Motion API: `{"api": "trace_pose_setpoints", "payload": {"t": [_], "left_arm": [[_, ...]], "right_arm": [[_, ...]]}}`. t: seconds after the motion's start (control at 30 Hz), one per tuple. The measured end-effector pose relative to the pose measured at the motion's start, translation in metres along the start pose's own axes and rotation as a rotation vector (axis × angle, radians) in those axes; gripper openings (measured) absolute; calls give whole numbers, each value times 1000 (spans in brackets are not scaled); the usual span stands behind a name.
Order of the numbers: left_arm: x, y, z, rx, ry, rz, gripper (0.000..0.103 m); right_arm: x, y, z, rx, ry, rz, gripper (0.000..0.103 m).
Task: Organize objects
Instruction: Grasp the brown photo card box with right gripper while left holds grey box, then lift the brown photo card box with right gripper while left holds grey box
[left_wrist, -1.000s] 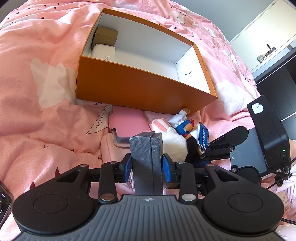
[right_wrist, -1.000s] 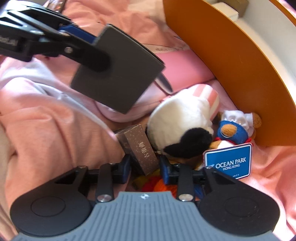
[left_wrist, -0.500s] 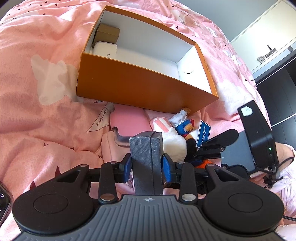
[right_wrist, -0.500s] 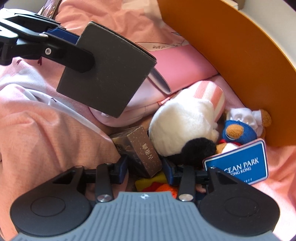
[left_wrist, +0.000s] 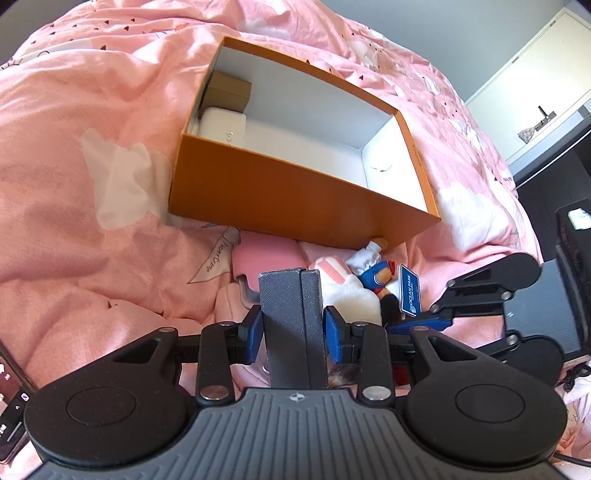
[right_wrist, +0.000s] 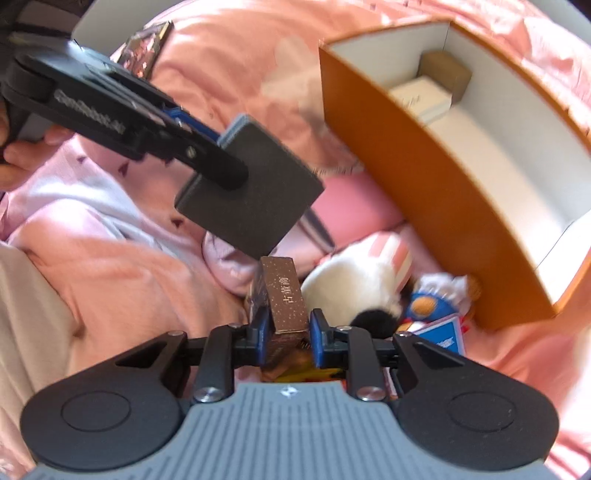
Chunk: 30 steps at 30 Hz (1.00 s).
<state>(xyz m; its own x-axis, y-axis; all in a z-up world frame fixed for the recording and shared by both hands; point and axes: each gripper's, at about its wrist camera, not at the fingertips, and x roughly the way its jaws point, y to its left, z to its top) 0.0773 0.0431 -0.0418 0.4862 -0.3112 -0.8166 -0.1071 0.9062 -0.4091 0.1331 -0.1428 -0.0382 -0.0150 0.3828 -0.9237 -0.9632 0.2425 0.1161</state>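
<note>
My left gripper (left_wrist: 293, 328) is shut on a dark grey box (left_wrist: 293, 325) and holds it above the pink bedding, in front of the open orange box (left_wrist: 295, 192). The grey box also shows in the right wrist view (right_wrist: 251, 192). My right gripper (right_wrist: 286, 332) is shut on a small brown box with gold lettering (right_wrist: 286, 299), lifted above a white and black plush toy (right_wrist: 354, 288). Inside the orange box (right_wrist: 424, 177) lie a white box (left_wrist: 221, 123) and a tan box (left_wrist: 229, 90).
A small doll in blue (left_wrist: 376, 269) with a blue Ocean Park tag (left_wrist: 410, 295), the plush and a pink case (left_wrist: 266, 254) lie by the orange box's near wall. A phone (left_wrist: 9, 398) sits at far left. A white cabinet (left_wrist: 535, 92) stands beyond the bed.
My right gripper has closed on the brown box and lifted it away from the plush toy. My left gripper has risen with the grey box, closer to the orange box.
</note>
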Motion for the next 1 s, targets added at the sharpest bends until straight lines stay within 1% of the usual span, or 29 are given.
{"api": "trace_pose_setpoints", "payload": {"t": [0.13,0.27,0.37,0.47,0.53,0.6,0.73,0.8,0.87,1.0], "left_arm": [[-2,3,2,-5,-11,13,39],[0,8,3,-16,-10,18,39],[6,10,3,-26,-2,12,39],[13,13,3,-42,10,-12,38],[17,13,2,-42,16,-7,38],[21,15,2,-53,28,-15,38],[23,16,0,-55,31,-22,38],[24,16,0,-58,33,-22,38],[24,17,0,-61,33,-26,38],[24,16,0,-60,32,-25,38]], "right_arm": [[-13,-4,14,0,-58,-36,24],[-15,-16,30,46,-115,-56,24],[-3,-33,39,124,-133,-27,24],[11,-44,42,201,-118,-5,24],[24,-53,42,277,-135,28,25],[33,-58,41,346,-148,30,26],[52,-66,31,480,-118,62,36],[59,-69,23,540,-113,85,37],[59,-68,17,569,-127,88,37],[53,-65,12,606,-121,78,38]]}}
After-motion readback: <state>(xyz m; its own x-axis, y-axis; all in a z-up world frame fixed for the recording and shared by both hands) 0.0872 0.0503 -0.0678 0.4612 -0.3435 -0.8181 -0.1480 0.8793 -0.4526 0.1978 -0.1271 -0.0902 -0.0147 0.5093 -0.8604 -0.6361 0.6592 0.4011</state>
